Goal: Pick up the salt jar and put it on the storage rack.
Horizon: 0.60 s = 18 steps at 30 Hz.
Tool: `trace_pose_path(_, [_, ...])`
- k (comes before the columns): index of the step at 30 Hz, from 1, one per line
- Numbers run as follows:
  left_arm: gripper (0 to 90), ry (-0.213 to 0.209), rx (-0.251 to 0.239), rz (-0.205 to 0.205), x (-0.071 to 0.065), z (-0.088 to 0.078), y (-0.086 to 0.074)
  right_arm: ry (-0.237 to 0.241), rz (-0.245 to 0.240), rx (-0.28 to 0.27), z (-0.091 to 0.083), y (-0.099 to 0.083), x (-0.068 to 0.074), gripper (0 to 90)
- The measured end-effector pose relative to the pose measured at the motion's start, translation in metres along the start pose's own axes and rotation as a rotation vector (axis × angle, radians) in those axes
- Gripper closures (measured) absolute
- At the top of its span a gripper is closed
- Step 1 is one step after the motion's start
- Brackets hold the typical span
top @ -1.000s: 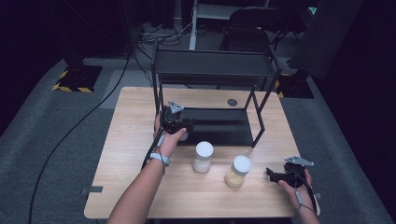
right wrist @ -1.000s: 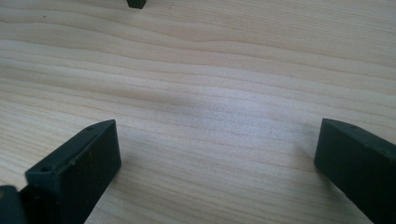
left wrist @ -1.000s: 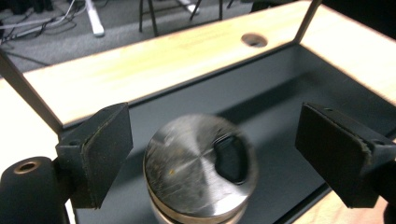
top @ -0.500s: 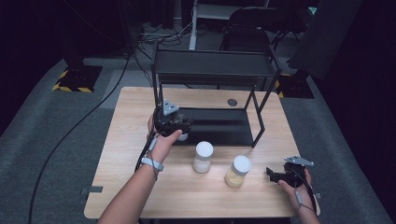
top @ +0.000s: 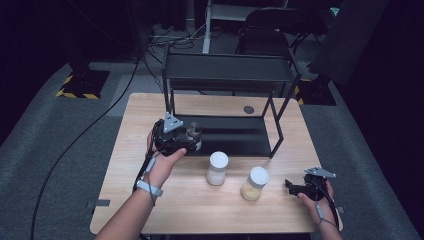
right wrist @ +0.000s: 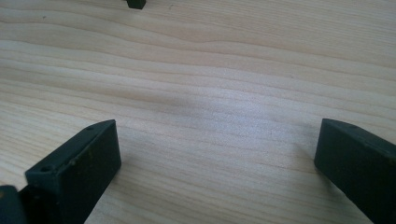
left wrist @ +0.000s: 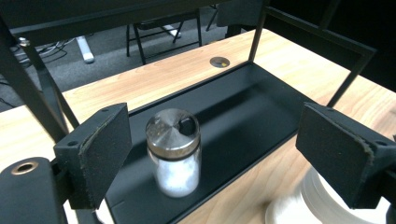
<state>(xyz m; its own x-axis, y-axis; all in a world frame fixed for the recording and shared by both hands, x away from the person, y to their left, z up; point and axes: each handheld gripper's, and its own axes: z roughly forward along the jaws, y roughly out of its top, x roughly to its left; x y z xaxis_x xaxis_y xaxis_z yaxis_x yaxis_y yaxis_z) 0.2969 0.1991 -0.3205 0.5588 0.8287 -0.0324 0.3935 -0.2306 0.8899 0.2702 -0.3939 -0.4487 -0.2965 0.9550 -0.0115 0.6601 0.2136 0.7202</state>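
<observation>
A glass shaker (left wrist: 173, 154) with a metal lid and white contents stands on the black bottom shelf (left wrist: 243, 107) of a rack. My left gripper (left wrist: 212, 116) is open. Its jaws have just been opening, and the shaker stands between them just ahead, touched by neither pad. In the high view the left gripper (top: 187, 139) hovers at the shelf's left front corner beside the shaker (top: 194, 131). At the table's front right my right gripper (top: 291, 186) rests with its jaws wide open. They frame bare wood (right wrist: 219, 93) with nothing between them.
Two white-lidded jars stand on the wooden table (top: 150, 107) in front of the rack: one with pale contents (top: 217, 168), one with yellowish contents (top: 255, 183). The black two-level rack (top: 227, 75) fills the table's back. A round cable hole (top: 248, 109) lies behind the shelf.
My left gripper has drawn a little left and back from the rack, and the forearm has swung with it. The right gripper has stayed put.
</observation>
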Motion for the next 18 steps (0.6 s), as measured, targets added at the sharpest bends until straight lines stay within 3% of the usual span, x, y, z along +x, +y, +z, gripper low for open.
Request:
trace_pose_path(9, [9.5,0.013,0.014,0.036,0.0,-0.027,-0.011,0.0,0.0,0.0,0.0,0.0,0.0,0.1])
trace_pose_path(12, [9.4,0.036,0.024,0.053,-0.001,-0.033,-0.016,0.0,0.0,0.0,0.0,0.0,0.0,0.1])
trace_pose_path(18, [9.1,0.052,0.026,0.045,0.003,-0.046,-0.028,0.0,0.0,0.0,0.0,0.0,0.0,0.1])
